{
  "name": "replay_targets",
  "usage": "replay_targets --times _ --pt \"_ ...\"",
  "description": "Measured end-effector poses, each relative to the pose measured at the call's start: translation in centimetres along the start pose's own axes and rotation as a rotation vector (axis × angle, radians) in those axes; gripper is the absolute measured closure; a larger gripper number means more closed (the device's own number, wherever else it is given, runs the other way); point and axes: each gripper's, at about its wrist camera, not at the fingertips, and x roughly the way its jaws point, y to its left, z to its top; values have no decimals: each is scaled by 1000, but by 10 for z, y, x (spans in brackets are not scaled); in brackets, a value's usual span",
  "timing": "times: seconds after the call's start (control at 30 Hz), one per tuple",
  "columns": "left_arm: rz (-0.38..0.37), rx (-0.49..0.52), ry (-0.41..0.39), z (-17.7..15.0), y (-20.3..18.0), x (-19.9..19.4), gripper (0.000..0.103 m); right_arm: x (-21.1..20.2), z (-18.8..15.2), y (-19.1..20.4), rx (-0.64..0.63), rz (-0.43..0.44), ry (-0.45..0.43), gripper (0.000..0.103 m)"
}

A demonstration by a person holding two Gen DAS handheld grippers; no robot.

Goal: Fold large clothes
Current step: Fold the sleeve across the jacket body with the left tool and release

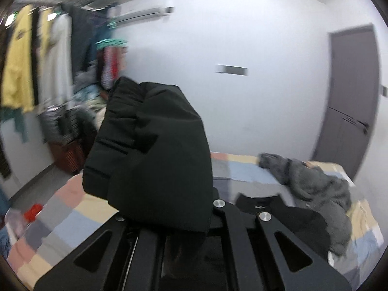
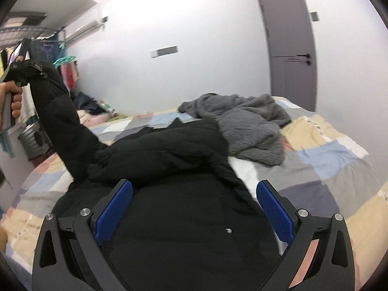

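Observation:
A large black padded jacket (image 2: 174, 160) lies spread on the patchwork bed (image 2: 327, 160). One sleeve (image 2: 60, 111) is raised off the bed at the left, and my left gripper (image 2: 36, 69), held by a hand (image 2: 12, 97), is shut on its end. In the left wrist view that sleeve (image 1: 155, 150) bulges up over the left gripper (image 1: 189, 220) and hides its fingertips. My right gripper (image 2: 194, 183) hovers open over the jacket's body. Its blue pads (image 2: 114, 208) are spread wide with nothing between them.
A grey fleece garment (image 2: 247, 126) lies crumpled on the bed beyond the jacket, also seen as a grey heap (image 1: 315, 186). Hanging clothes on a rack (image 1: 36, 55) fill the left wall. A grey door (image 2: 288, 43) stands at the back right.

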Motion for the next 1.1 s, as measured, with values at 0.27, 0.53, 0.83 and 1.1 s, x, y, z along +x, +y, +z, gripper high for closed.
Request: replay_targets --times 0.27,0.53,0.83,1.1 --pt "-194 129 28 -46 -119 19 99 8 3 -21 73 24 8 0" --pt "-363 141 143 -123 -190 56 99 15 1 -31 95 27 0 0" --pt "-400 154 312 -185 -230 115 99 43 -4 -34 75 16 34 0" --pt "-432 142 356 -195 -229 127 99 63 -10 -33 90 31 68 0"
